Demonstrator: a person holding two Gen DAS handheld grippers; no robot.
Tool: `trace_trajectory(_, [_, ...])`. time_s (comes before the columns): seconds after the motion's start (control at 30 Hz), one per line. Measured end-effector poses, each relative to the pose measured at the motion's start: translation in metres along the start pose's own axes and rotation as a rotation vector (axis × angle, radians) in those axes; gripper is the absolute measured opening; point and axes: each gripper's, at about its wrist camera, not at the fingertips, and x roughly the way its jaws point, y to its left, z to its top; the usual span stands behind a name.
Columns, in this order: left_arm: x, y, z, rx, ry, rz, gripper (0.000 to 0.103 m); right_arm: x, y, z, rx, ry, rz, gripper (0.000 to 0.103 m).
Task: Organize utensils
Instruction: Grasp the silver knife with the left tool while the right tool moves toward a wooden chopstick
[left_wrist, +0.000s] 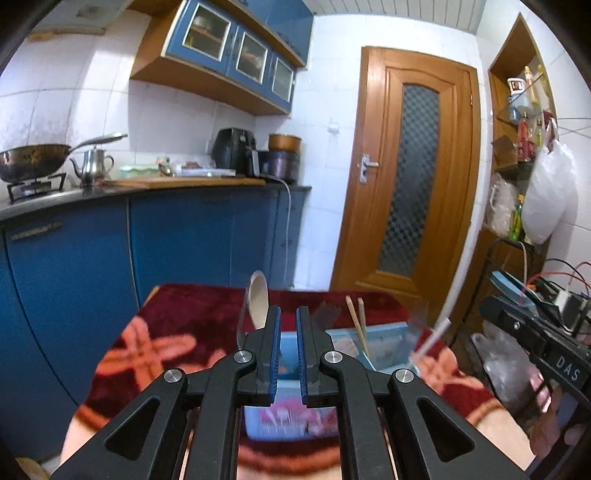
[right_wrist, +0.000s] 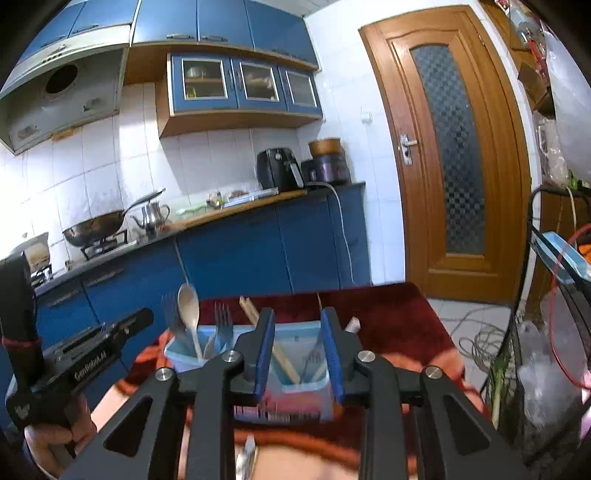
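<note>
I have both grippers raised over the table with the red patterned cloth (right_wrist: 391, 314), and neither one holds anything. My left gripper (left_wrist: 288, 354) has its blue-padded fingers drawn close, only a narrow slot between them, with nothing in that slot. My right gripper (right_wrist: 299, 354) is spread wider, and through its gap I see the light blue organizer box (right_wrist: 295, 384) sitting on the cloth just ahead of the fingertips. The utensils stand upright in the box's compartments: a pale spoon (right_wrist: 189, 310) and two forks (right_wrist: 223, 325) share the left compartment, the spoon bowl up and the fork tines up. A pair of wooden chopsticks (right_wrist: 273, 339) leans in the middle compartment, tilted toward the left. A white straw-like stick (right_wrist: 352, 325) pokes up at the right side, partly hidden behind my right finger. From the left wrist the same box (left_wrist: 384, 332) is blurred, so I cannot tell its compartments apart there. Behind the table run the blue kitchen cabinets (right_wrist: 258, 251) and a wooden door (right_wrist: 447, 147).
</note>
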Motion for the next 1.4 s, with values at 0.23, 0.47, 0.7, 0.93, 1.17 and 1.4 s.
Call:
trace_trajectory(0.23, [-0.019,-0.009,-0.019,0.005,0.105,-0.046,0.008,-0.026,-0.008,-0.030,0.038,0.085,0.034,0.041])
trace_trajectory(0.47, [-0.021,-0.017,-0.054,-0.008,0.248,-0.057,0.008,-0.034,-0.018,-0.060,0.058,0.162,0.038,0.049])
trace_trajectory(0.7, [-0.010,-0.020,-0.084,-0.038,0.373,-0.055,0.008,-0.034,-0.033,-0.082,0.094,0.225,0.036,0.054])
trace_trajectory(0.93, [-0.001,-0.031,-0.107,-0.038,0.478,-0.061,0.018,-0.032,-0.047,-0.101,0.143,0.269,0.040,0.054])
trace_trajectory(1.17, [0.008,-0.039,-0.119,-0.056,0.534,-0.092,0.020,-0.030,-0.058,-0.108,0.174,0.281,0.042,0.055])
trace_trajectory(1.4, [0.015,-0.048,-0.125,-0.060,0.570,-0.120,0.020,-0.028,-0.060,-0.108,0.180,0.282,0.045,0.055])
